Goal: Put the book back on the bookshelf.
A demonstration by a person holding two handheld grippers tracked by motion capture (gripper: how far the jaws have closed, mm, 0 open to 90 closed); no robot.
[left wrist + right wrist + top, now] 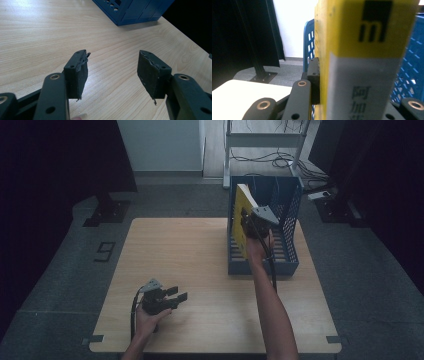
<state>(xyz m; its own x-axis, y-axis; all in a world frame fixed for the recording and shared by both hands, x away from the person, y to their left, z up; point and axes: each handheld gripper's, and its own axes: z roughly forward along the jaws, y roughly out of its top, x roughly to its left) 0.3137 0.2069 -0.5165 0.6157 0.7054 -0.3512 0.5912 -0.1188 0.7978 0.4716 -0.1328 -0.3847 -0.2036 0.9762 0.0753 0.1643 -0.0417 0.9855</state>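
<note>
High view: right gripper raised over blue slotted file rack at far right of tabletop, jaws pinching yellow book by its covers. Book tilted, lower edge apparently already inside rack's left compartment, though exact seating hard to confirm from this angle. Right gripper view: book spine upright between jaws, pad pressed flat on cover, blue mesh wall behind. Left gripper idle near front-left of tabletop, jaws spread, nothing between them; left gripper view confirms bare wood there. Judged status: lift and transfer done; remaining: lower fully, square upright, release.
</note>
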